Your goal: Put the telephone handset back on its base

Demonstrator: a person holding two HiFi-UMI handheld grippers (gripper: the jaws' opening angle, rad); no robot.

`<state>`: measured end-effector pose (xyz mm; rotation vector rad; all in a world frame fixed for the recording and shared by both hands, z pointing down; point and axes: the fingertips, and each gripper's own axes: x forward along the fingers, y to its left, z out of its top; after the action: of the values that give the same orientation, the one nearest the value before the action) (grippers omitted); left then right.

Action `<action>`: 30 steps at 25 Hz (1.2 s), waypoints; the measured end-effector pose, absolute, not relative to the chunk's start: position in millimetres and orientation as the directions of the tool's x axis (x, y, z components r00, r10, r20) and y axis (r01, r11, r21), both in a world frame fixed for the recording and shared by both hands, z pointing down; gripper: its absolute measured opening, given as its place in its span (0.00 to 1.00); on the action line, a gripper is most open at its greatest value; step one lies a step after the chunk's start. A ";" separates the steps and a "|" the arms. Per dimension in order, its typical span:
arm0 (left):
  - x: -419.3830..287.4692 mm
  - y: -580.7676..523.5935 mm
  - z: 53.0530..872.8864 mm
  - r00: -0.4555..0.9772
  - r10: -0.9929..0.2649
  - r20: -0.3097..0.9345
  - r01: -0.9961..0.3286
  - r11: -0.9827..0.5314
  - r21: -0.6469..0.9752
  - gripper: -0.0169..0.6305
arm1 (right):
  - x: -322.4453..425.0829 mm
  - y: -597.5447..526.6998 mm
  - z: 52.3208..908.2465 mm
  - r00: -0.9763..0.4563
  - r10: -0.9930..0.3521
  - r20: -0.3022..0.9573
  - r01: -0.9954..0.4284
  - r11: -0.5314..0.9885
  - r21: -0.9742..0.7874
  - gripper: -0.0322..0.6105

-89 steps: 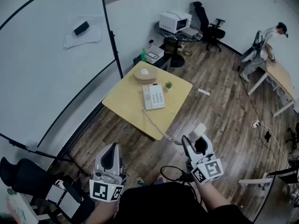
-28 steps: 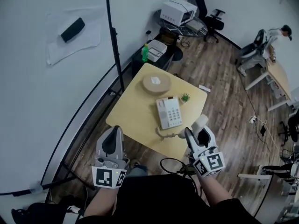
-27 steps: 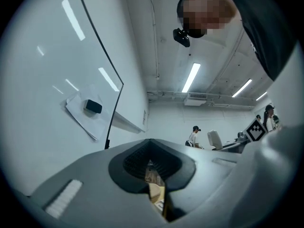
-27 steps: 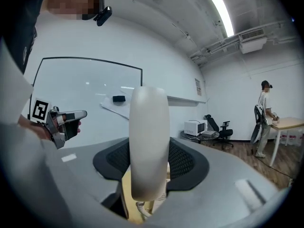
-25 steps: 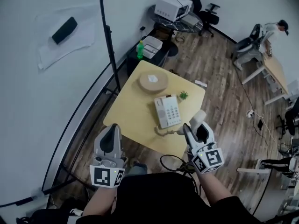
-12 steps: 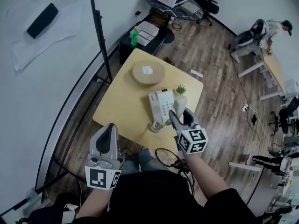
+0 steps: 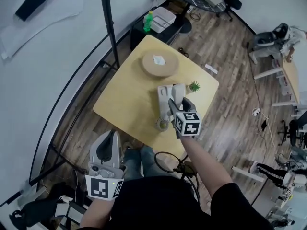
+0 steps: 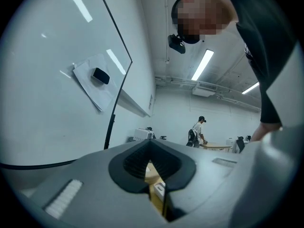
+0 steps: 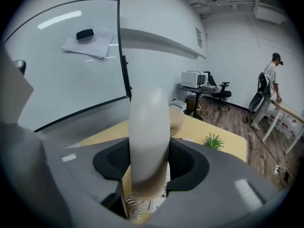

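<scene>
My right gripper point(image 7: 176, 100) is shut on the cream telephone handset point(image 7: 179, 92), which it holds over the white telephone base point(image 7: 163, 96) on the yellow table point(image 7: 127, 99). In the right gripper view the handset point(image 9: 149, 137) stands upright between the black pads, and keypad buttons show just below it. The coiled cord point(image 7: 162, 124) hangs down to the table's near edge. My left gripper point(image 7: 112, 137) hangs low at the left, off the table, with its jaws together and nothing in them point(image 8: 154, 175).
A small potted plant point(image 7: 194, 86) stands right of the phone, and a round wooden box point(image 7: 159, 63) lies farther back. A black pole point(image 7: 109, 28) rises left of the table. Beyond it a low cabinet holds a green bottle point(image 7: 148, 20). A person point(image 9: 269, 94) stands at a far desk.
My right gripper has carried the handset forward from the table's near edge to above the phone base. The view has closed in on the table. The left gripper has stayed low.
</scene>
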<state>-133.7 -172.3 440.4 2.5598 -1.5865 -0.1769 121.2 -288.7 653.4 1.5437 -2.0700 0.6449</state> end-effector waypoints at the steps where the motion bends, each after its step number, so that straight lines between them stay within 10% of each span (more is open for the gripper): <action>1: -133.8 -172.6 443.4 0.439 -0.898 -0.030 -0.883 -0.437 0.169 0.03 | 120.0 -291.4 662.9 -0.249 -0.730 0.637 -0.963 0.255 -0.084 0.39; 30: -152.3 -168.7 478.8 0.408 -0.913 -0.001 -0.889 -0.397 0.230 0.03 | 99.5 -304.1 771.2 -0.064 -0.494 0.867 -0.996 0.089 -0.023 0.40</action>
<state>-152.3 -168.7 478.8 2.4679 -1.6007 -0.1870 99.5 -304.1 771.2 1.4926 -1.6540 0.8898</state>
